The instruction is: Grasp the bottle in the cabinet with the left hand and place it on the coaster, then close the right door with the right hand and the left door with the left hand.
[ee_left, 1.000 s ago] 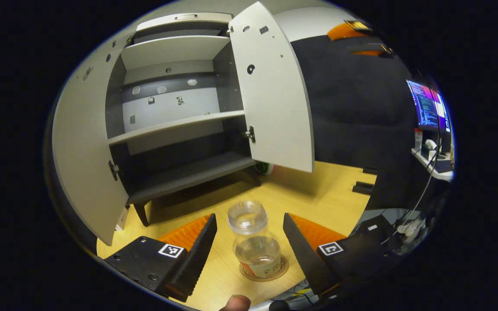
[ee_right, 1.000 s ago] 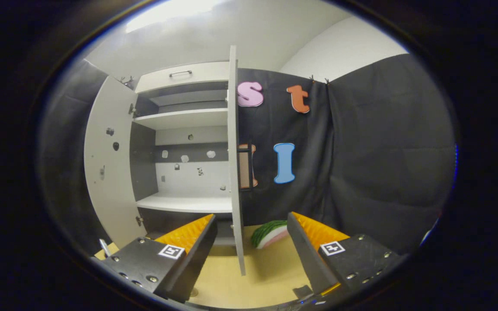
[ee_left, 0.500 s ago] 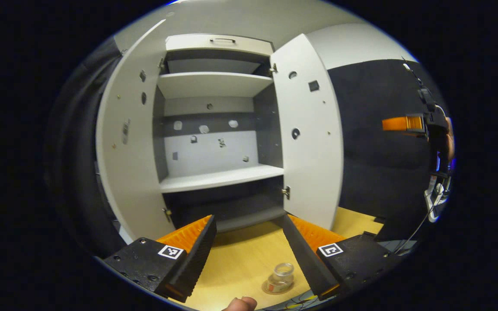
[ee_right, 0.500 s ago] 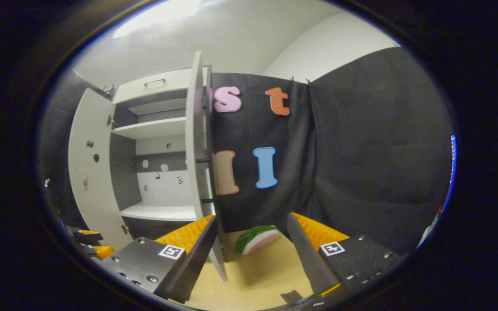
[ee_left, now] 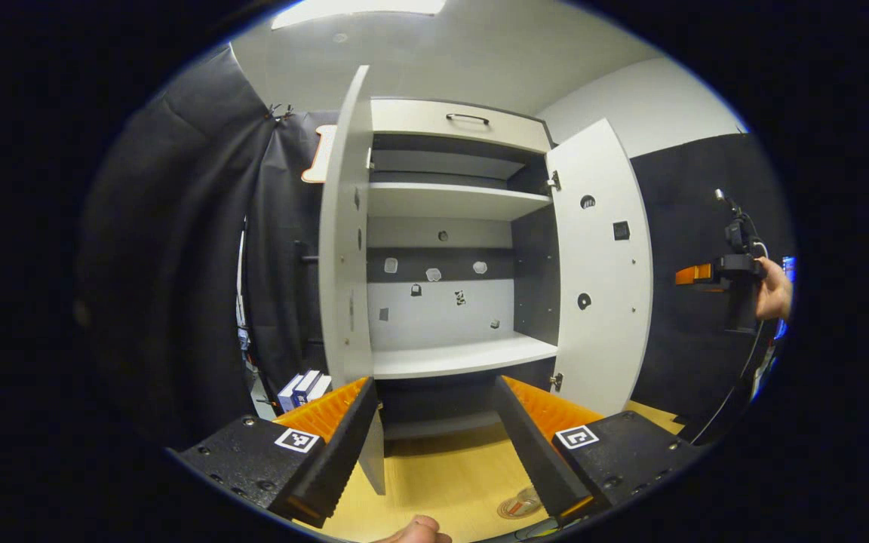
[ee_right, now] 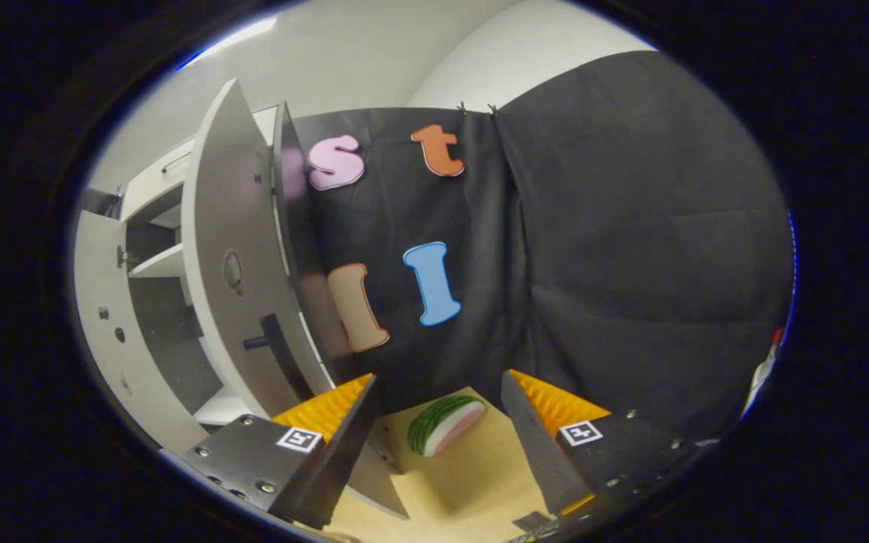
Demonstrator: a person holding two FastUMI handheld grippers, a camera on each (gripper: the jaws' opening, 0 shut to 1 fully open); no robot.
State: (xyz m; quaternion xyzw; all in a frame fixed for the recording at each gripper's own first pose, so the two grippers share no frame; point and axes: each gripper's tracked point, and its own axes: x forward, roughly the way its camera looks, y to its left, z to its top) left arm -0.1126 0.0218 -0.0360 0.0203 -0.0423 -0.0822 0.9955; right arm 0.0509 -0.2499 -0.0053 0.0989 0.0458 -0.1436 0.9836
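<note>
Both doors standing open on cabinet [ee_left: 449, 249]. Left gripper [ee_left: 434, 445] and right gripper [ee_right: 438, 445] hovering, jaws open and gripping nothing; bottle [ee_left: 523, 504] sitting on worktop [ee_left: 442, 475].

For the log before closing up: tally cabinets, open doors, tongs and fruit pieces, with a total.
Cabinet: 1
Open doors: 2, left door and right door
Tongs: 2, left tongs and right tongs
Fruit pieces: 1, watermelon slice
Total: 6
</note>
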